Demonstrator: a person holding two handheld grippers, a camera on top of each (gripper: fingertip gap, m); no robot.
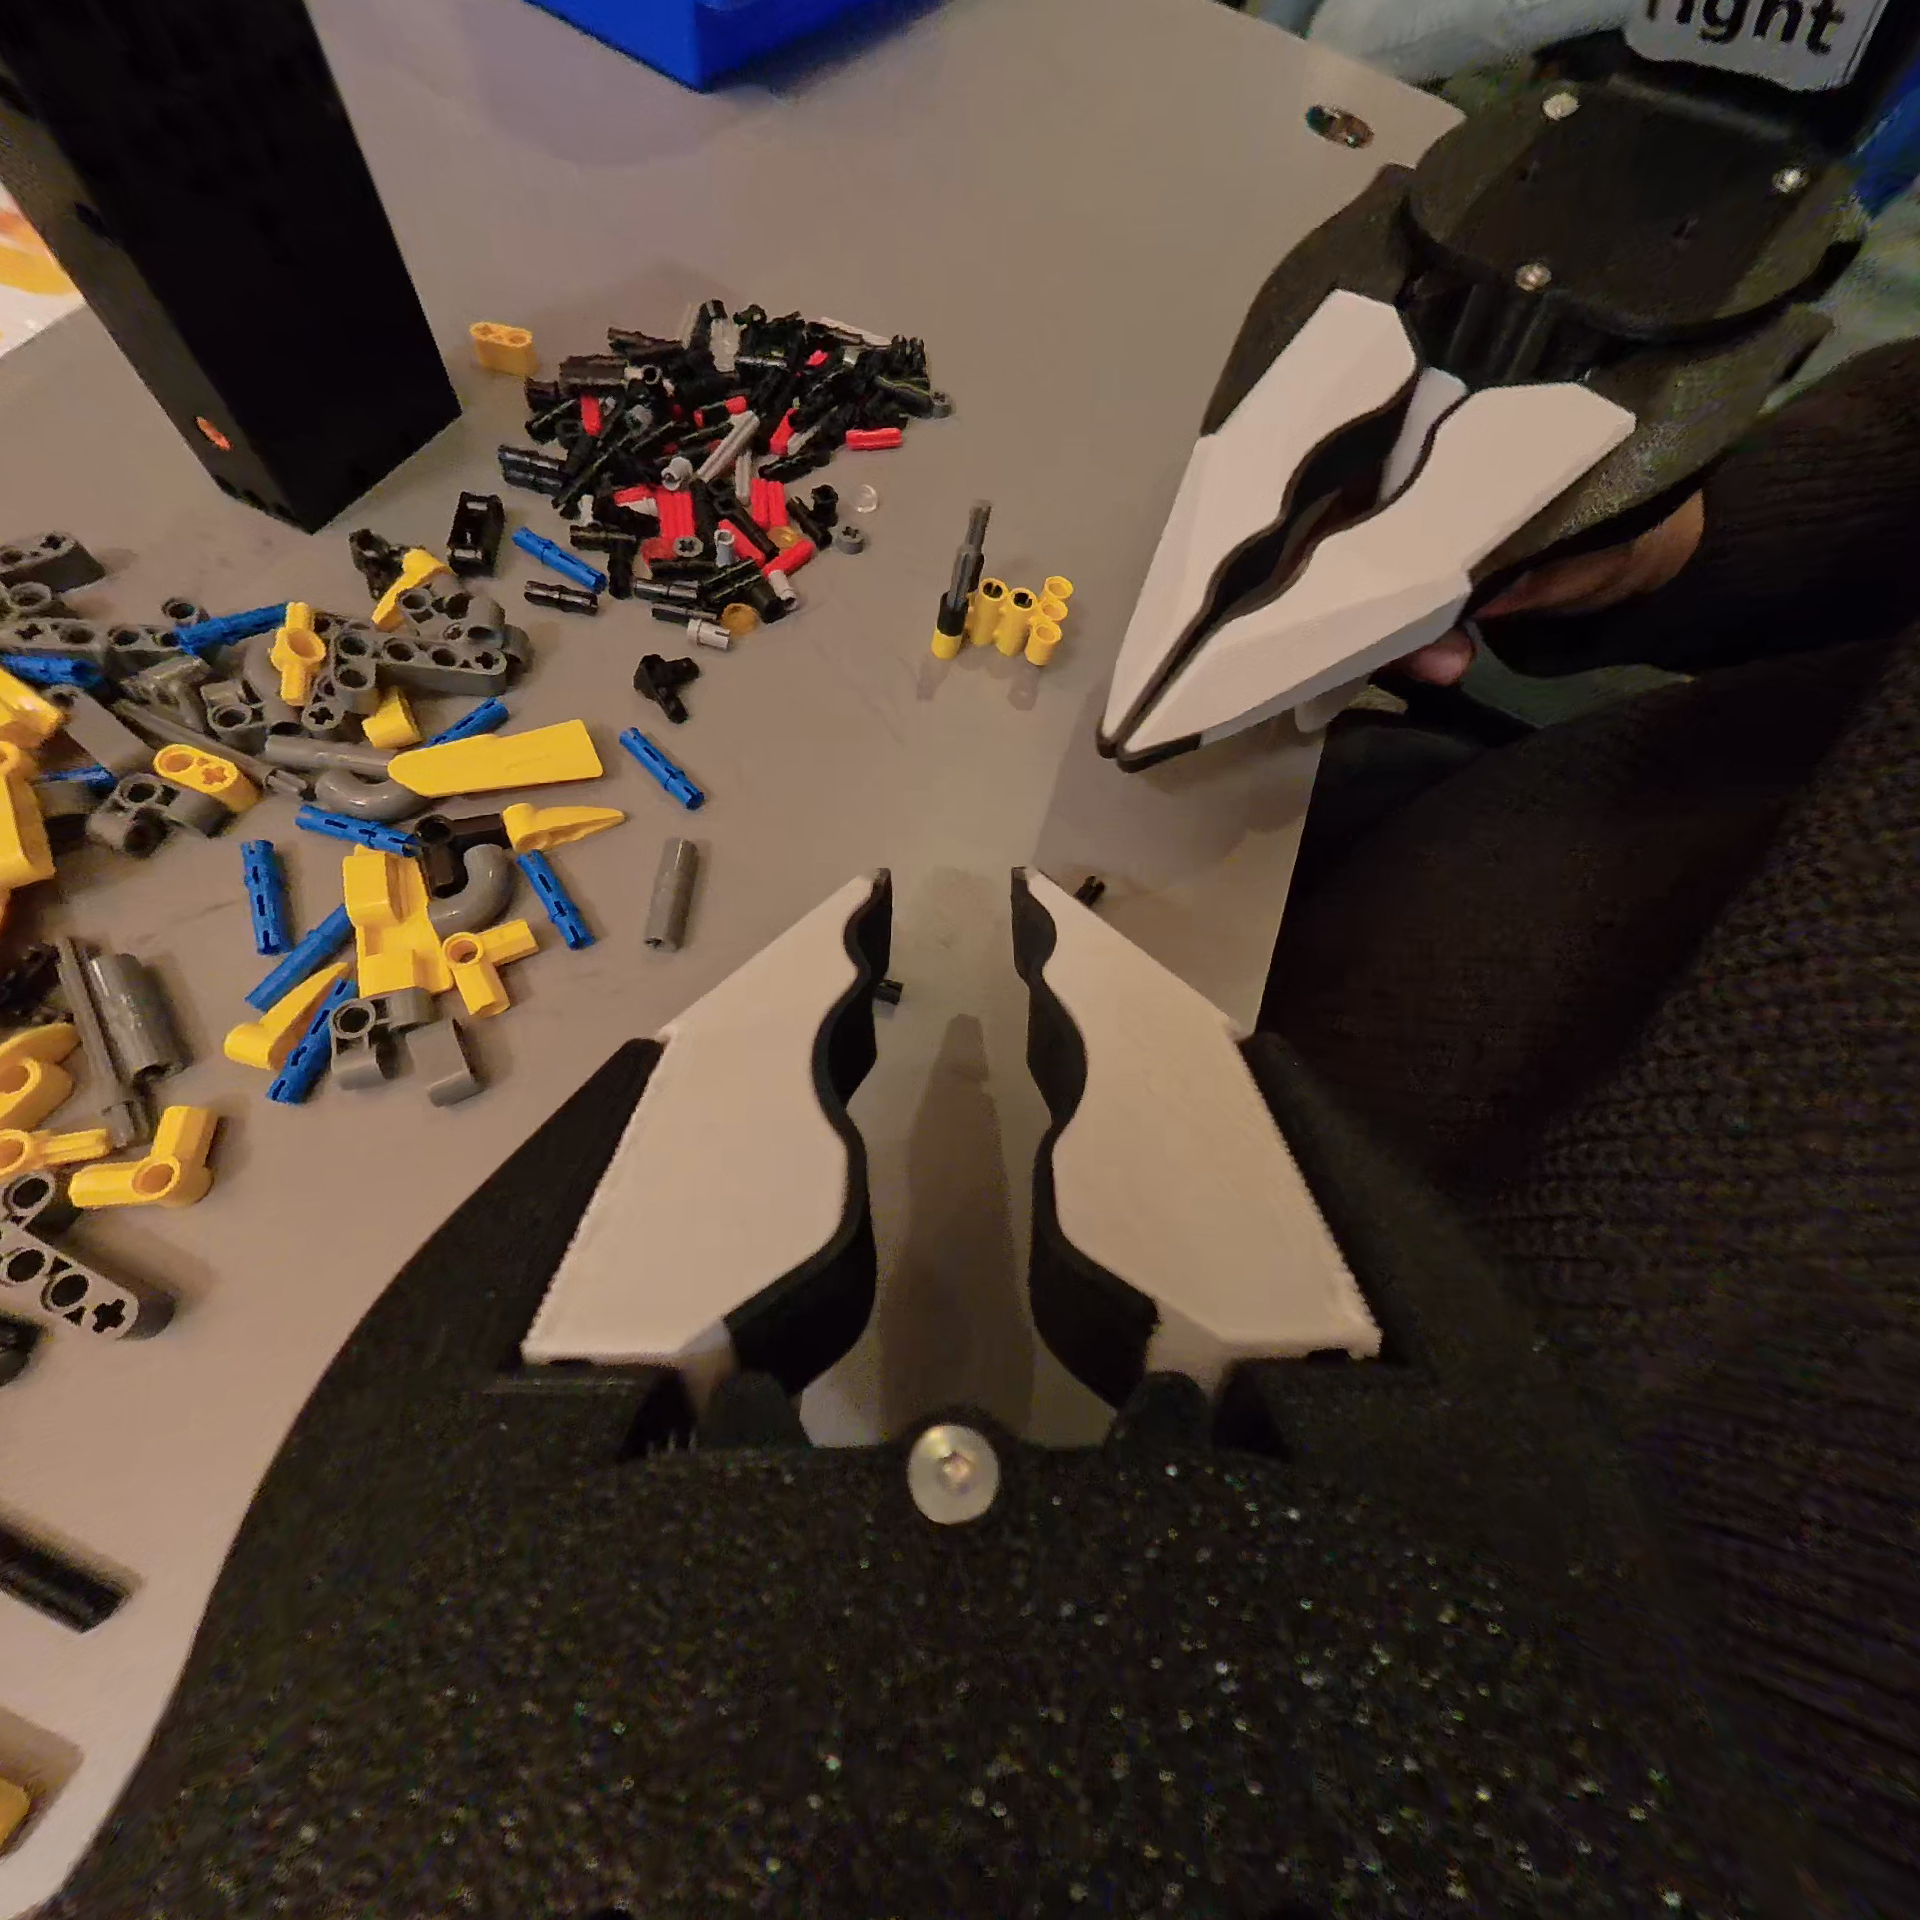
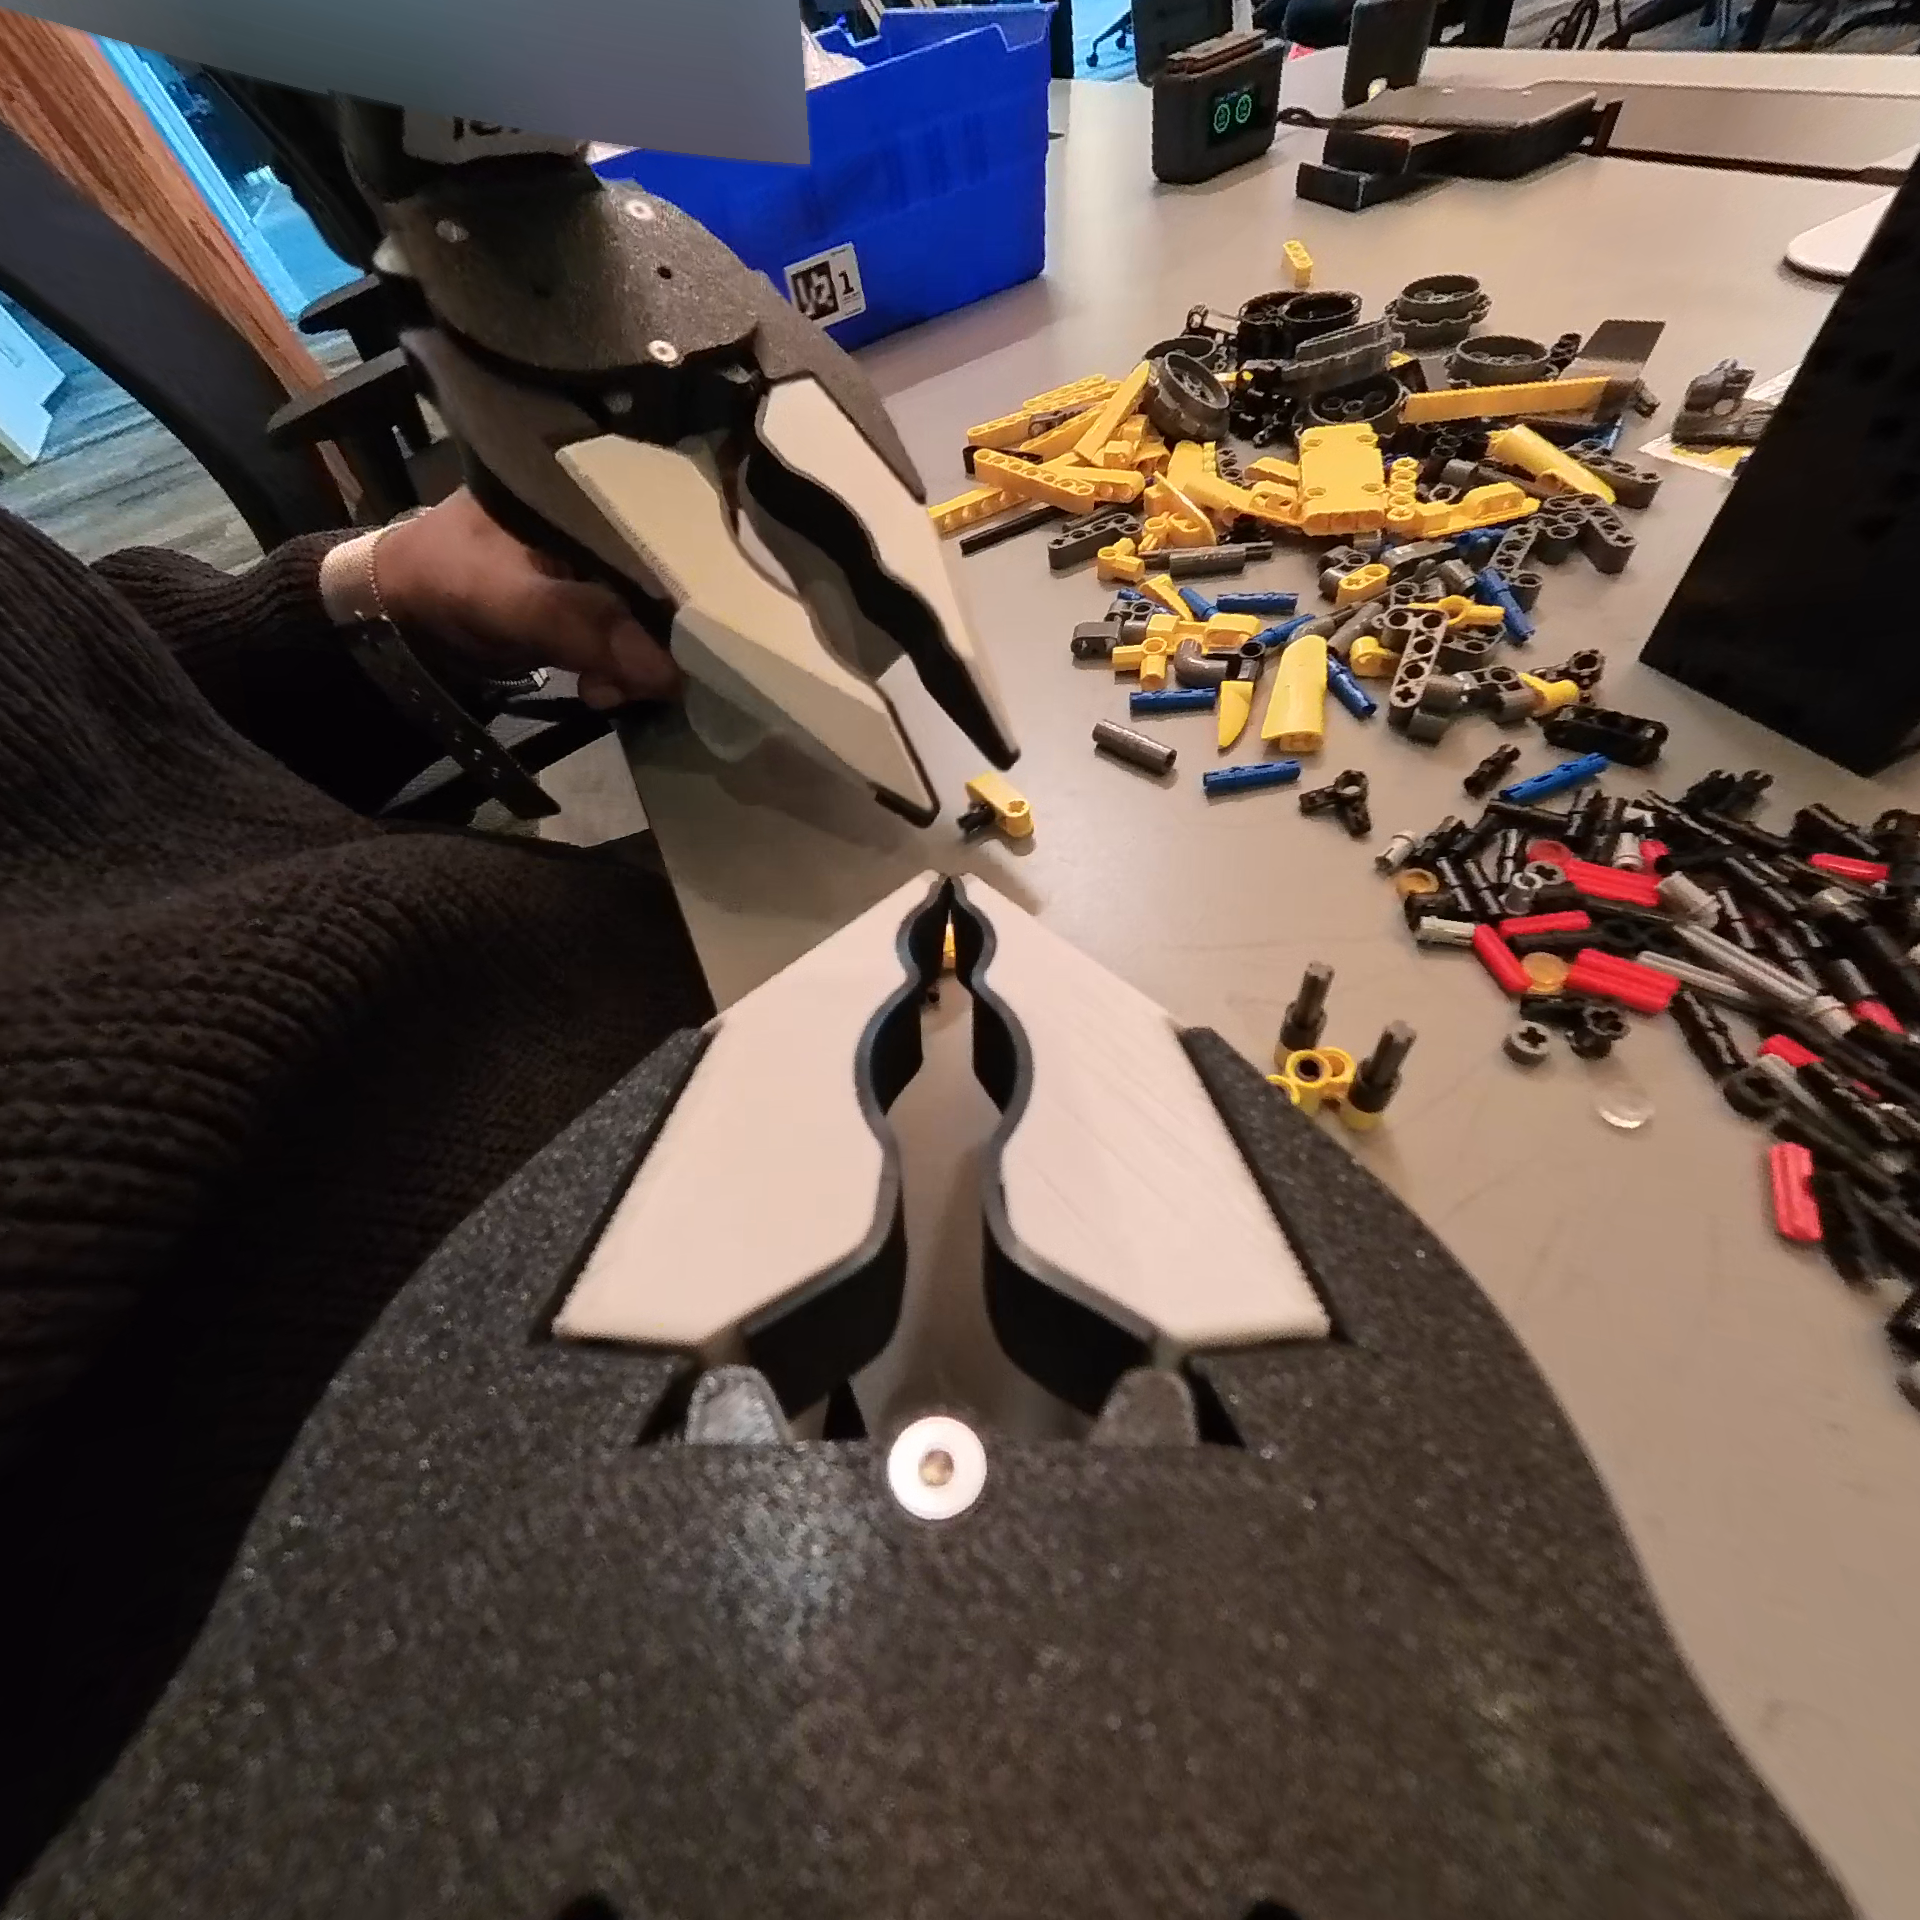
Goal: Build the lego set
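Note:
My left gripper (image 1: 954, 883) is open and empty, low over the grey table (image 1: 1039, 260) near its front edge. It also shows in the right wrist view (image 2: 961, 781). A small yellow connector with a black pin (image 2: 1000, 817) lies just past its tips. My right gripper (image 2: 948, 883) is shut at the tips. It hovers to the right of the left one (image 1: 1114, 744). A bit of yellow (image 2: 948, 940) shows through the gap between its fingers; I cannot tell whether it is held. A small yellow and black assembly (image 1: 1003, 613) (image 2: 1335, 1065) stands between the grippers and the pin pile.
A pile of black and red pins (image 1: 717, 468) (image 2: 1714, 935) and a pile of yellow, grey and blue parts (image 1: 312, 810) (image 2: 1351, 499) lie on the table. A tall black box (image 1: 208, 239) (image 2: 1818, 468) and a blue bin (image 2: 914, 177) stand behind. A dark sleeve (image 1: 1662, 1039) is beside the table edge. My left and right fingertips are right by each other.

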